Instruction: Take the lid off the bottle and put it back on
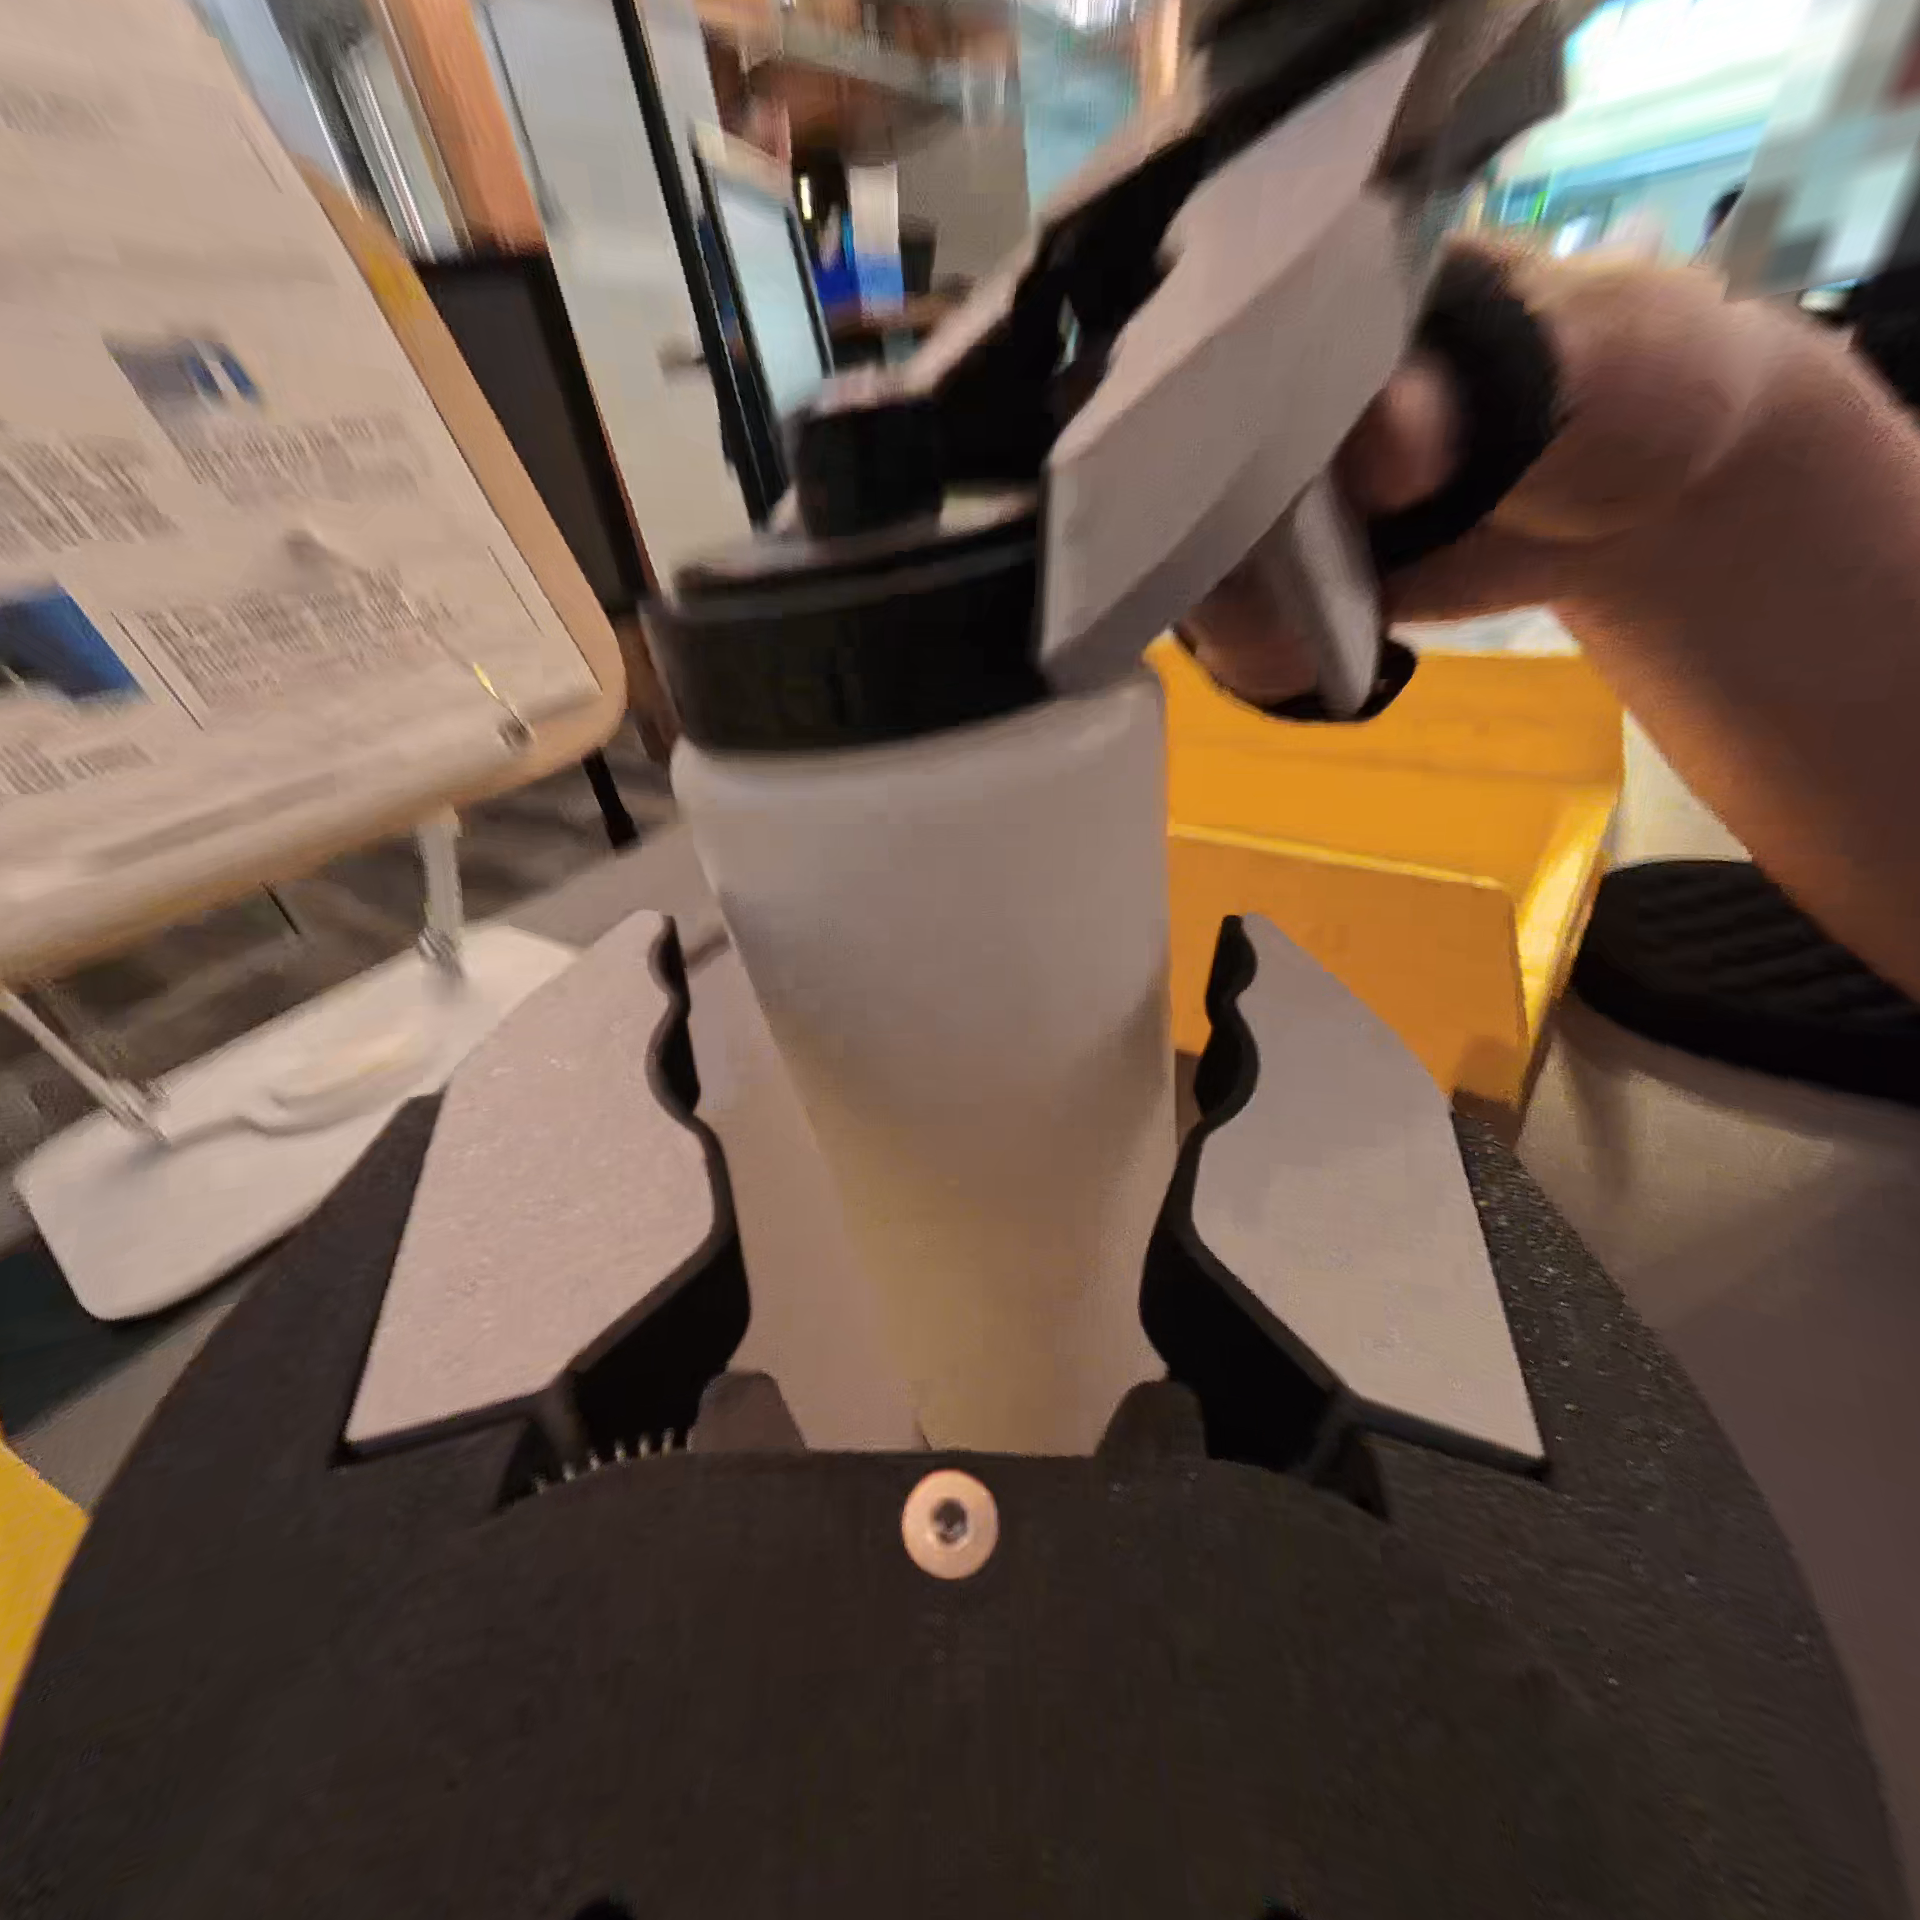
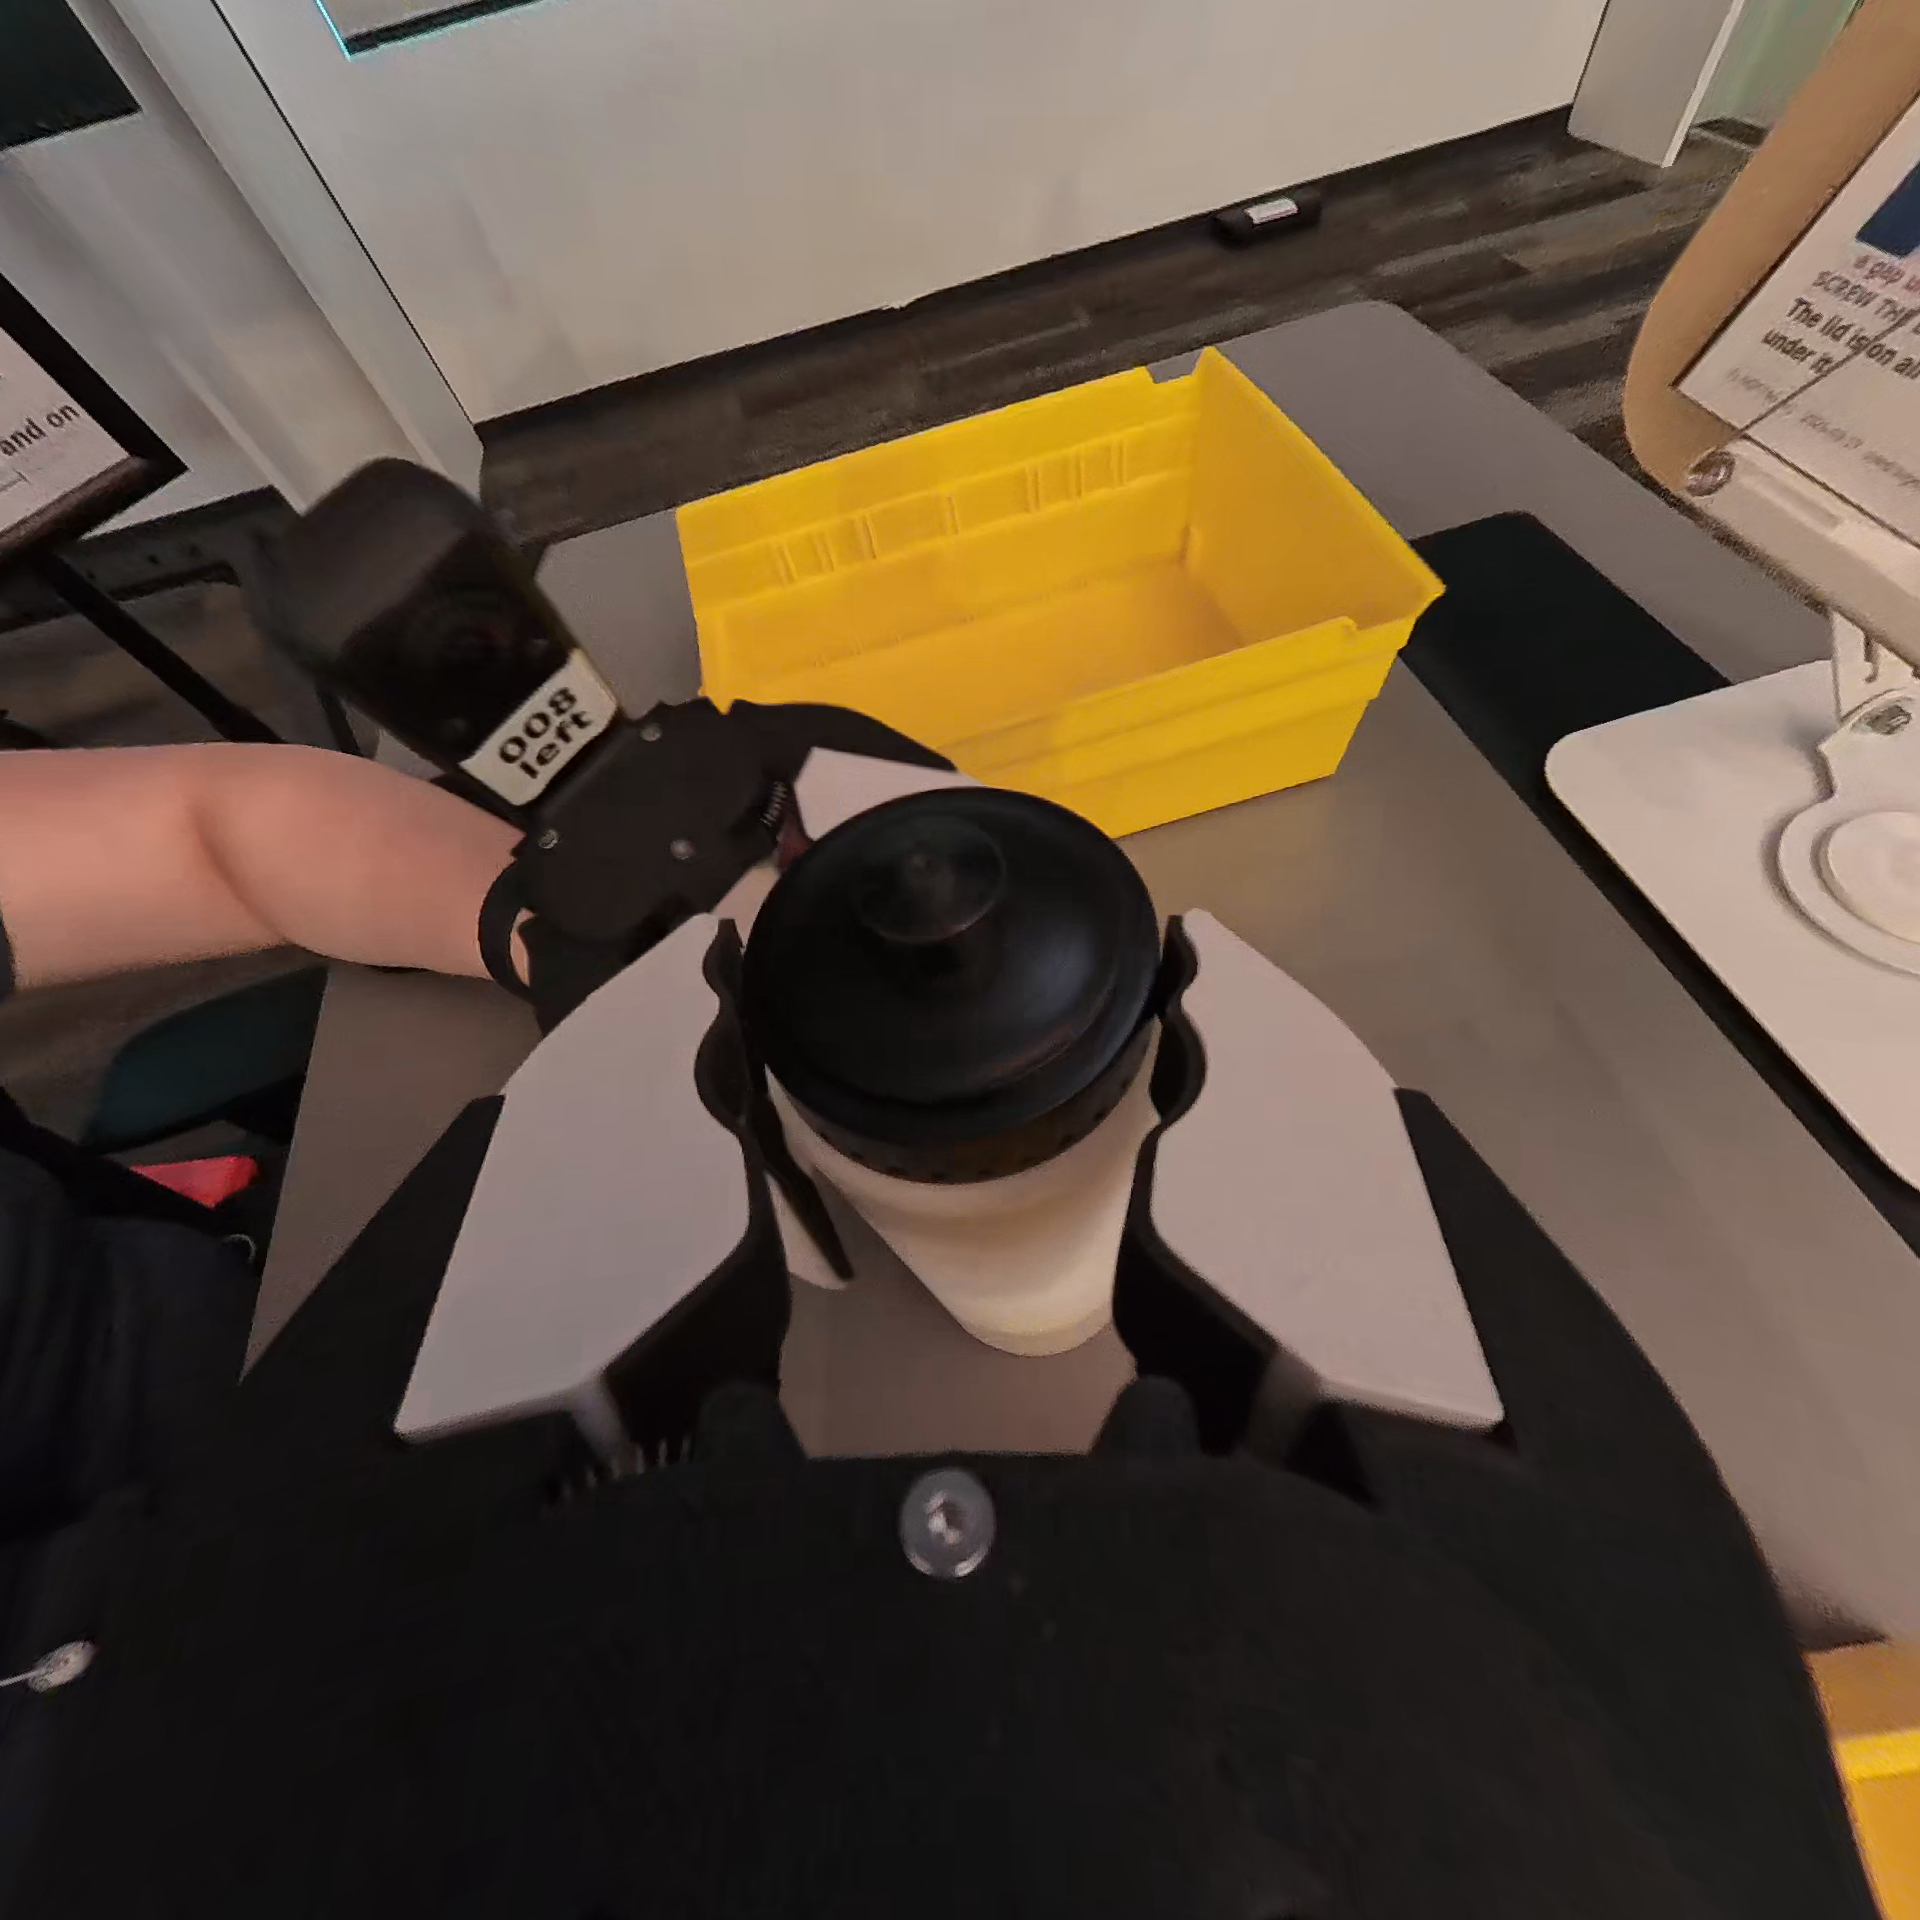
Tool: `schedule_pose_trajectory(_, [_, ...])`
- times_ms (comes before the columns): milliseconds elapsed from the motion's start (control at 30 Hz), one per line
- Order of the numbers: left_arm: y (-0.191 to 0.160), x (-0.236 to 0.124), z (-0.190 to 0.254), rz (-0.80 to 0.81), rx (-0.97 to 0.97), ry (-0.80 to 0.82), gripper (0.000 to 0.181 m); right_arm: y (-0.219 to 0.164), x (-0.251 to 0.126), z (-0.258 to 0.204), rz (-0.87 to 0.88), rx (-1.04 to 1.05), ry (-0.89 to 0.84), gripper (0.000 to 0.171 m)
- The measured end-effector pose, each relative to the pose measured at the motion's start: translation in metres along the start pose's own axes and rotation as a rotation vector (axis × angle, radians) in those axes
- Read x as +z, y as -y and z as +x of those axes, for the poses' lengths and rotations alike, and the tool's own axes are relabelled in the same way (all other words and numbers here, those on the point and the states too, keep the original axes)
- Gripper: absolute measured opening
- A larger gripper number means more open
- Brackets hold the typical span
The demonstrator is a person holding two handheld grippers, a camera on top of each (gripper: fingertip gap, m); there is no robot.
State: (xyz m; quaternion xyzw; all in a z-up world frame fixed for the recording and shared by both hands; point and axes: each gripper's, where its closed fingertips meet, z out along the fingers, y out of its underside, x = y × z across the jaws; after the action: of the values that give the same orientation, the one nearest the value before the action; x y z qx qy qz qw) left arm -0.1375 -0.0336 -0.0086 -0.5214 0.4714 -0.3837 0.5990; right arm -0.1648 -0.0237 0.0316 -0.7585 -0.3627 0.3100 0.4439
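A white bottle (image 1: 935,831) stands upright on the grey table (image 2: 1351,987) with its black lid (image 1: 831,665) on top. My left gripper (image 1: 951,930) is shut around the bottle's body from the side; its black housing (image 2: 623,831) shows behind the bottle in the right wrist view. My right gripper (image 2: 945,935) comes down from above, and its jaws are shut on the rim of the lid (image 2: 951,977). The bottle (image 2: 997,1247) shows below the lid. One right finger (image 1: 1195,416) reaches over the lid in the blurred left wrist view.
An empty yellow bin (image 2: 1039,644) sits just behind the bottle. A sign on a stand (image 2: 1766,312) with a white base (image 2: 1714,831) is at the right. A black mat (image 2: 1538,613) lies beside the bin. A person's forearm (image 2: 208,852) holds the left gripper.
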Motion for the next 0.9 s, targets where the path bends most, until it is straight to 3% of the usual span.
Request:
schedule_pose_trajectory(200, [-0.016,0.017,0.007,-0.115,0.025,-0.012,0.097,-0.002,-0.004,0.003,-0.025,0.029,-0.025,0.077])
schedule_pose_trajectory(300, [-0.018,0.026,0.004,-0.119,0.010,0.011,0.090,-0.003,-0.004,0.006,-0.047,0.046,-0.084,0.083])
schedule_pose_trajectory(433, [-0.019,0.025,0.005,-0.124,0.004,0.014,0.089,-0.006,-0.004,0.010,-0.107,0.018,-0.162,0.078])
schedule_pose_trajectory(900, [-0.017,0.035,0.008,-0.131,-0.028,-0.037,0.087,-0.011,-0.015,0.016,-0.124,-0.015,-0.071,0.078])
